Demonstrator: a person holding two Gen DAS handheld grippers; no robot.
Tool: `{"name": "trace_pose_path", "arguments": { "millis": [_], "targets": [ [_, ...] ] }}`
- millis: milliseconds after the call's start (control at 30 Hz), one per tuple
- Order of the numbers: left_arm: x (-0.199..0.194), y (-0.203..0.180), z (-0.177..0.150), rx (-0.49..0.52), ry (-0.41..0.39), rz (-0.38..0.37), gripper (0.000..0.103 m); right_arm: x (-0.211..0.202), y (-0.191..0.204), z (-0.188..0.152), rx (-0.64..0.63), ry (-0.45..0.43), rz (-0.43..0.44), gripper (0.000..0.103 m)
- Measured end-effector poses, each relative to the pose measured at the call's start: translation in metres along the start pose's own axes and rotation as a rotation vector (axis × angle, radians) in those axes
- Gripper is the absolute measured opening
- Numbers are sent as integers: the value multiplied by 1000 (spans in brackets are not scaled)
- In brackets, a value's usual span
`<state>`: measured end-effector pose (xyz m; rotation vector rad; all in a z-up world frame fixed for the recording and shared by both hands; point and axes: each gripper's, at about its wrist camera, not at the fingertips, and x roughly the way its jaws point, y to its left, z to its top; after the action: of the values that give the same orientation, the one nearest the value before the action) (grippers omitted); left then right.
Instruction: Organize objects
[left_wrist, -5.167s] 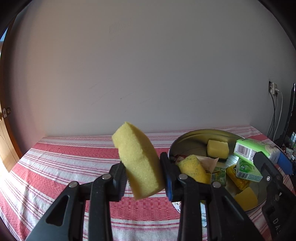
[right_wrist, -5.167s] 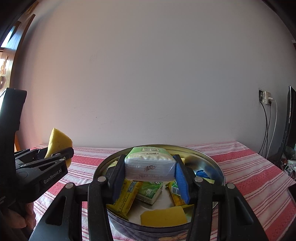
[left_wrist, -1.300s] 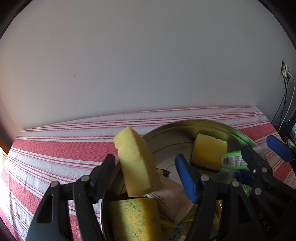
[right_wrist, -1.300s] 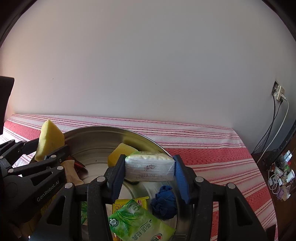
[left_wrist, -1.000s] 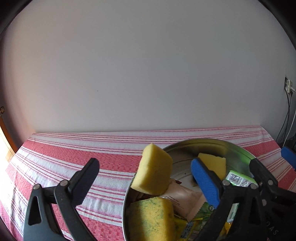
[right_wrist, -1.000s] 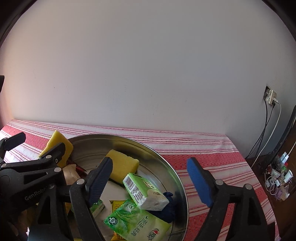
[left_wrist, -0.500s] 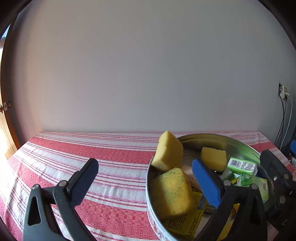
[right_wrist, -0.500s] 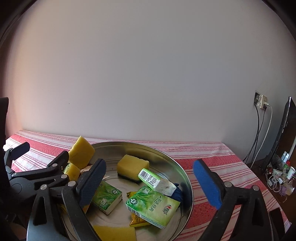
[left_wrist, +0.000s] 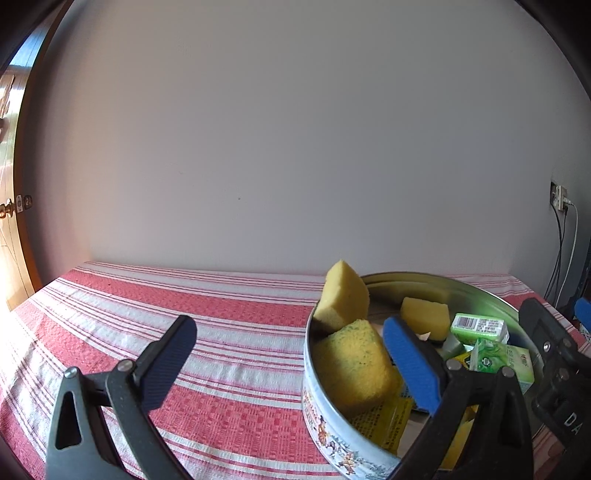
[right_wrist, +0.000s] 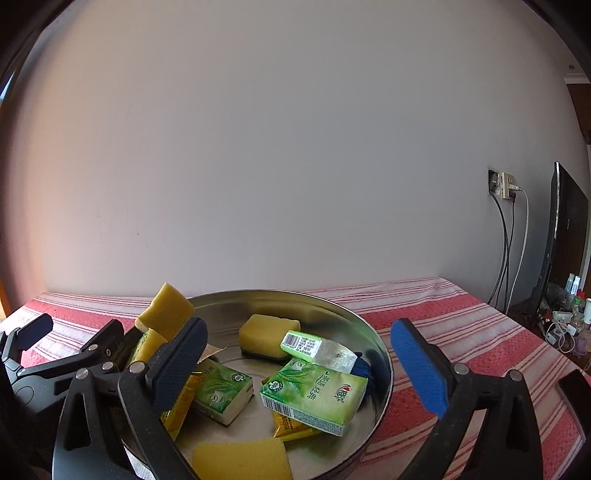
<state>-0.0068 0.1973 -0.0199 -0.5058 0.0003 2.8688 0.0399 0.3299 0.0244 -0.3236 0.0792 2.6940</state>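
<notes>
A round metal tin (left_wrist: 325, 417) (right_wrist: 373, 398) stands on the red-and-white striped tablecloth. It holds several yellow sponges and green tissue packs. One yellow sponge (left_wrist: 343, 299) (right_wrist: 166, 312) leans upright on the tin's left rim. A small tissue pack (right_wrist: 314, 347) (left_wrist: 478, 328) lies in the tin's middle. My left gripper (left_wrist: 288, 354) is open and empty, in front of the tin's left side. My right gripper (right_wrist: 299, 365) is open and empty, above the tin's near part.
The striped tablecloth (left_wrist: 184, 321) stretches left of the tin to the wall. A wall socket with cables (right_wrist: 506, 192) and a dark screen (right_wrist: 569, 240) are at the right. A wooden door (left_wrist: 11, 229) is at the far left.
Both grippers opened about a second ago: the sponge dropped onto the tin's left rim and the tissue pack fell into the tin. Both grippers have since drawn back from the tin.
</notes>
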Motion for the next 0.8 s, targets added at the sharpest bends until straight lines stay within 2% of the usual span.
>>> {"name": "trace_pose_path", "arguments": {
  "millis": [267, 400, 800],
  "targets": [
    [-13, -3, 0, 24, -24, -6, 102, -10, 9, -3, -49, -44, -34, 101],
    [-20, -2, -1, 26, -38, -18, 102, -14, 6, -4, -40, -40, -39, 101],
    [-29, -5, -2, 27, -59, -25, 102, -32, -3, -3, 3, -105, -52, 101]
  ]
}}
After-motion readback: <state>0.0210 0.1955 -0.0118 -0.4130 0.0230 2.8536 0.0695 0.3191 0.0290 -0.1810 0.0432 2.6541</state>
